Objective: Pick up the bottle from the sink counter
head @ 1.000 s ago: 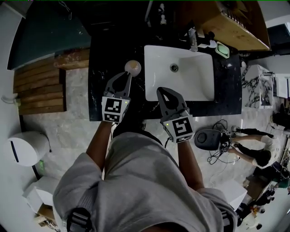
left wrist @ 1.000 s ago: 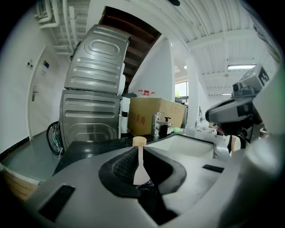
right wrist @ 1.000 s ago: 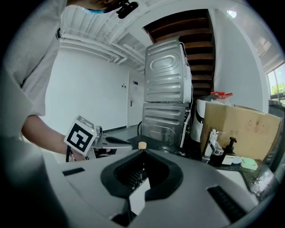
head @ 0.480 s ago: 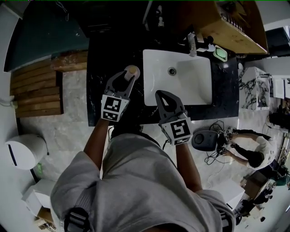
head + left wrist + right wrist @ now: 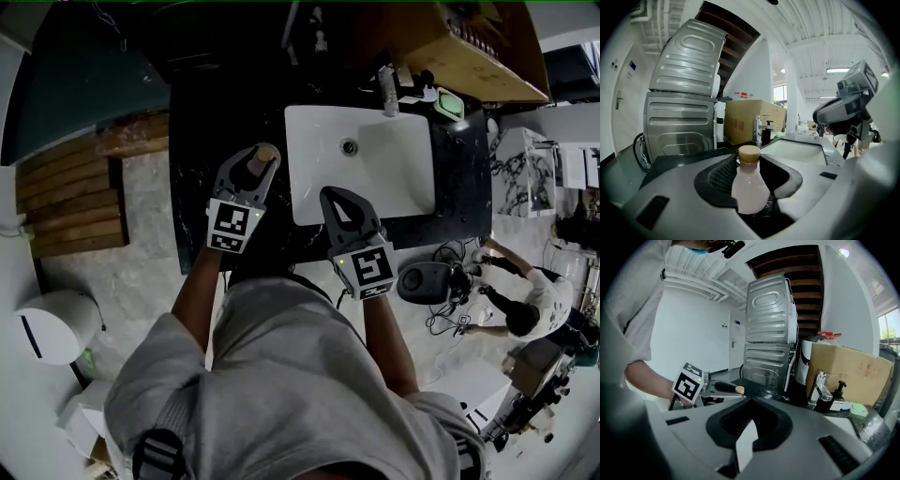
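Just spreading left gripper [image 5: 258, 157] jaws wide around bottle [image 5: 750, 187] on sink counter [image 5: 197, 141], beside basin's [image 5: 375, 183] left edge, pads off it; right gripper [image 5: 337, 194] pinched together, empty. Ready for squeeze and lift.

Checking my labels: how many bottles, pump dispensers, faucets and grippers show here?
Bottle: 1
Pump dispenser: 1
Faucet: 1
Grippers: 2 (left gripper, right gripper)
Total: 5

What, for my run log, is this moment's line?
left gripper: jaws just opening, bottle between | right gripper: shut, empty | bottle: on counter
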